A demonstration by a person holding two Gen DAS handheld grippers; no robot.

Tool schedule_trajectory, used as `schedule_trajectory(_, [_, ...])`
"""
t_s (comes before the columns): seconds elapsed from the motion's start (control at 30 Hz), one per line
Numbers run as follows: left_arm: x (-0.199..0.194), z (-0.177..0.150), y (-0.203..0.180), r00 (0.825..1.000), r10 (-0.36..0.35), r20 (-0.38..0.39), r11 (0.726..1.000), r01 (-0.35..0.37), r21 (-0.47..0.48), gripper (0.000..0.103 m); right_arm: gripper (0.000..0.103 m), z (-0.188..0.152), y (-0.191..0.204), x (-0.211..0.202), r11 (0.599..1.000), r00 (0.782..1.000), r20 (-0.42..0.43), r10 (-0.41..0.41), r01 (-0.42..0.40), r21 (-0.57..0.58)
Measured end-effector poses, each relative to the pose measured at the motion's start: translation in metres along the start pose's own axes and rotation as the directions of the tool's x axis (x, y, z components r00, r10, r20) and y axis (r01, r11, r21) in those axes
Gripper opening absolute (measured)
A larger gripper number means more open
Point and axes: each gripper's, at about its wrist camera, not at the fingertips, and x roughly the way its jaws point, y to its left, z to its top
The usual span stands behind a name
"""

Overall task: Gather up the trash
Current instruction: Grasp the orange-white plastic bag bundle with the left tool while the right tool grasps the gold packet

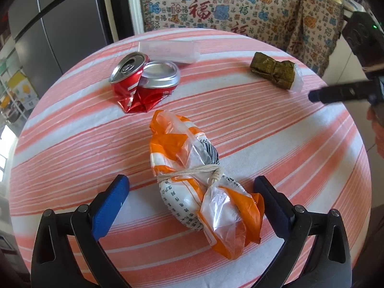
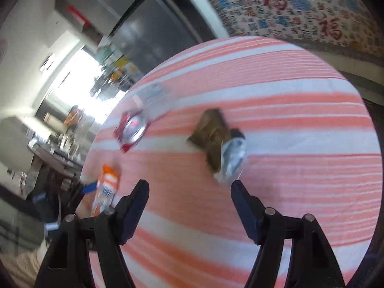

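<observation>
An orange and white plastic bag bundle (image 1: 199, 187), tied with string, lies on the striped tablecloth between the wide-apart fingers of my left gripper (image 1: 192, 184); the pads do not touch it. A crushed red can (image 1: 141, 81) lies farther back, and a leaf-wrapped packet (image 1: 273, 70) with clear plastic lies at the back right. In the blurred right wrist view, my right gripper (image 2: 189, 184) stands open and empty just short of the leaf-wrapped packet (image 2: 213, 136). The can (image 2: 132, 129) and the bag bundle (image 2: 105, 189) show at the left there. The right gripper's finger (image 1: 340, 94) enters the left wrist view.
A clear plastic box (image 1: 168, 50) lies behind the can. The round table (image 1: 72, 132) drops off on all sides. A chair draped in patterned cloth (image 1: 216, 4) stands behind it, and a grey fridge (image 1: 60, 24) at the back left.
</observation>
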Motion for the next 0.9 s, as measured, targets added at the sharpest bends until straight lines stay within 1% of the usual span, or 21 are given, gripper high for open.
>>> schedule_trajectory(0.03, [0.0, 0.0, 0.001, 1.0, 0.002, -0.001, 1.0, -0.002, -0.002, 0.102, 0.072, -0.008, 0.015, 0.001, 0.999, 0.999, -0.04, -0.002, 0.0, -0.05])
schedule_trajectory(0.07, [0.0, -0.001, 0.002, 1.0, 0.005, -0.001, 1.0, -0.005, -0.006, 0.102, 0.072, -0.015, 0.028, 0.001, 0.994, 0.998, -0.062, -0.035, 0.028, -0.104])
schedule_trajectory(0.1, [-0.001, -0.001, 0.002, 1.0, 0.008, -0.002, 1.0, -0.008, -0.011, 0.102, 0.072, -0.019, 0.038, -0.002, 0.984, 0.994, -0.059, -0.093, 0.083, -0.156])
schedule_trajectory(0.13, [-0.002, -0.002, 0.003, 1.0, 0.008, -0.002, 1.0, -0.008, -0.017, 0.102, 0.072, -0.019, 0.047, -0.004, 0.963, 0.982, -0.037, -0.184, 0.172, -0.207])
schedule_trajectory(0.17, [-0.003, -0.002, 0.004, 1.0, 0.006, -0.001, 1.0, -0.006, -0.021, 0.102, 0.072, -0.016, 0.052, -0.005, 0.928, 0.959, -0.005, -0.283, 0.272, -0.253])
schedule_trajectory(0.2, [-0.005, -0.004, 0.005, 1.0, 0.001, 0.001, 1.0, -0.001, -0.025, 0.102, 0.072, -0.011, 0.056, -0.005, 0.887, 0.928, 0.034, -0.37, 0.364, -0.286])
schedule_trajectory(0.23, [-0.007, -0.004, 0.007, 1.0, -0.008, 0.005, 1.0, 0.008, -0.03, 0.102, 0.072, -0.004, 0.057, -0.005, 0.849, 0.898, 0.068, -0.435, 0.434, -0.302])
schedule_trajectory(0.27, [-0.01, -0.004, 0.008, 1.0, -0.016, 0.009, 0.999, 0.016, -0.037, 0.102, 0.072, 0.006, 0.056, -0.005, 0.831, 0.882, 0.085, -0.464, 0.466, -0.304])
schedule_trajectory(0.3, [-0.012, -0.004, 0.01, 1.0, -0.026, 0.014, 0.999, 0.026, -0.046, 0.102, 0.072, 0.015, 0.053, -0.003, 0.826, 0.875, 0.091, -0.475, 0.48, -0.296])
schedule_trajectory(0.37, [-0.016, -0.004, 0.013, 0.999, -0.039, 0.021, 0.997, 0.04, -0.062, 0.102, 0.072, 0.034, 0.049, 0.009, 0.827, 0.873, 0.079, -0.482, 0.483, -0.288])
schedule_trajectory(0.43, [-0.019, -0.002, 0.016, 0.998, -0.049, 0.027, 0.996, 0.051, -0.073, 0.101, 0.072, 0.048, 0.047, 0.032, 0.823, 0.868, 0.018, -0.496, 0.477, -0.308])
schedule_trajectory(0.53, [-0.021, 0.001, 0.02, 0.997, -0.065, 0.033, 0.994, 0.067, -0.081, 0.1, 0.072, 0.058, 0.038, 0.062, 0.814, 0.849, -0.068, -0.525, 0.477, -0.332])
schedule_trajectory(0.57, [-0.02, 0.002, 0.019, 0.997, -0.072, 0.03, 0.994, 0.075, -0.077, 0.096, 0.069, 0.058, 0.035, 0.066, 0.815, 0.844, -0.086, -0.529, 0.477, -0.329])
schedule_trajectory(0.6, [-0.019, 0.003, 0.018, 0.996, -0.085, 0.025, 0.994, 0.087, -0.073, 0.091, 0.06, 0.058, 0.032, 0.069, 0.826, 0.849, -0.107, -0.517, 0.463, -0.321])
schedule_trajectory(0.63, [-0.018, 0.003, 0.017, 0.995, -0.094, 0.017, 0.993, 0.095, -0.069, 0.075, 0.042, 0.057, 0.03, 0.068, 0.84, 0.855, -0.133, -0.501, 0.444, -0.312])
schedule_trajectory(0.67, [-0.017, 0.003, 0.017, 0.996, -0.093, 0.008, 0.993, 0.093, -0.066, 0.07, 0.041, 0.056, 0.031, 0.065, 0.838, 0.852, -0.125, -0.508, 0.456, -0.301])
schedule_trajectory(0.7, [-0.017, 0.003, 0.017, 0.996, -0.093, 0.011, 0.994, 0.093, -0.065, 0.069, 0.04, 0.054, 0.032, 0.061, 0.842, 0.853, -0.126, -0.506, 0.457, -0.287])
schedule_trajectory(0.73, [-0.017, 0.003, 0.017, 0.996, -0.092, 0.014, 0.994, 0.092, -0.065, 0.067, 0.036, 0.05, 0.033, 0.055, 0.852, 0.861, -0.123, -0.494, 0.45, -0.268])
schedule_trajectory(0.8, [-0.019, 0.003, 0.017, 0.993, -0.12, 0.022, 0.99, 0.121, -0.067, 0.064, 0.036, 0.04, 0.038, 0.038, 0.863, 0.87, -0.1, -0.483, 0.453, -0.226])
schedule_trajectory(0.9, [-0.025, 0.002, 0.015, 0.987, -0.154, 0.051, 0.985, 0.158, -0.075, 0.064, 0.036, 0.016, 0.045, 0.011, 0.9, 0.904, -0.063, -0.423, 0.411, -0.146])
